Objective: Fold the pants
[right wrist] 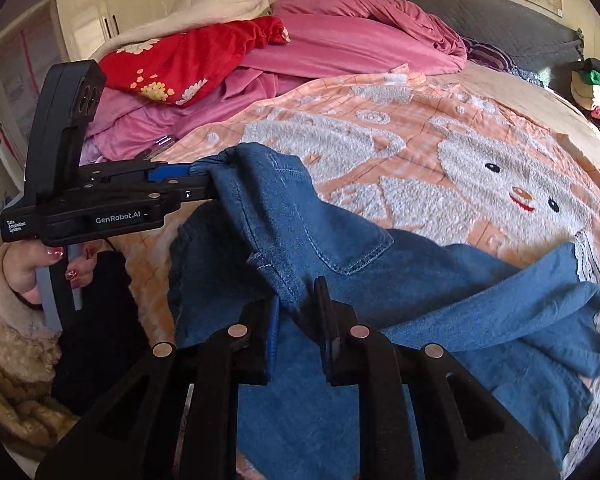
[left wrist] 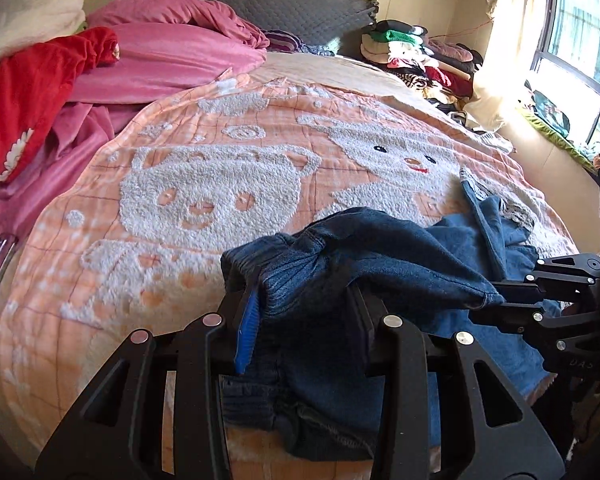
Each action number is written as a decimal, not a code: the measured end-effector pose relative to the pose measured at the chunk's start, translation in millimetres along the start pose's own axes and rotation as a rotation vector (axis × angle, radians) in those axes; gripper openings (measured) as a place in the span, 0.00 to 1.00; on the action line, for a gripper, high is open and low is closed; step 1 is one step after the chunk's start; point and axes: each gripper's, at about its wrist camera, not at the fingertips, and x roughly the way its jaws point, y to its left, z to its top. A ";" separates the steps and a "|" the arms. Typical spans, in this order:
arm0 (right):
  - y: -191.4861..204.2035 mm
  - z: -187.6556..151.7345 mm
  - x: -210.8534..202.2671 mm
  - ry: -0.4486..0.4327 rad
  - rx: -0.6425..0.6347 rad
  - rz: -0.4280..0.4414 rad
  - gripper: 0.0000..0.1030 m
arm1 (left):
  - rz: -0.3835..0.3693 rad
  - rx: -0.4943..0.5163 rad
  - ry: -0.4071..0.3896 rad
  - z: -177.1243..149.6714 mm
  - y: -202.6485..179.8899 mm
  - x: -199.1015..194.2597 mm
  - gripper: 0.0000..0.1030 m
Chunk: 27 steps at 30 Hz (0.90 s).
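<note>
Blue denim pants (right wrist: 400, 280) lie crumpled at the near edge of a bed covered by a peach blanket with white bears (left wrist: 220, 184). My left gripper (left wrist: 300, 304) is shut on the ribbed waistband of the pants (left wrist: 380, 256) and lifts it off the blanket. It also shows in the right wrist view (right wrist: 196, 184), holding the waistband corner. My right gripper (right wrist: 298, 304) is shut on a fold of the pants beside a back pocket. It also shows in the left wrist view (left wrist: 496, 300), pinching the denim at the right.
Pink and red bedding (left wrist: 100, 80) is heaped at the bed's left. A pile of folded clothes (left wrist: 412, 56) sits at the far right by the grey headboard (left wrist: 284, 12). A window (left wrist: 580, 40) is on the right. A person's hand (right wrist: 32, 276) holds the left gripper.
</note>
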 end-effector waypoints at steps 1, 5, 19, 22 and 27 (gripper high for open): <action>4.7 -4.3 0.9 0.008 -0.005 -0.015 0.15 | 0.001 0.002 0.008 -4.1 -0.1 -0.9 0.29; 20.0 -16.2 4.0 0.029 -0.021 -0.058 0.15 | 0.000 0.001 0.026 -15.3 -0.4 -5.1 0.29; 25.8 -45.7 4.5 0.055 -0.006 -0.006 0.15 | 0.002 0.003 0.088 -44.7 1.3 -12.3 0.42; 25.1 -52.7 3.7 0.060 0.006 0.011 0.15 | 0.001 0.004 0.101 -49.9 2.5 -17.7 0.48; 26.1 -57.9 1.4 0.055 0.022 0.042 0.15 | -0.022 -0.024 0.095 -54.5 9.1 -39.1 0.49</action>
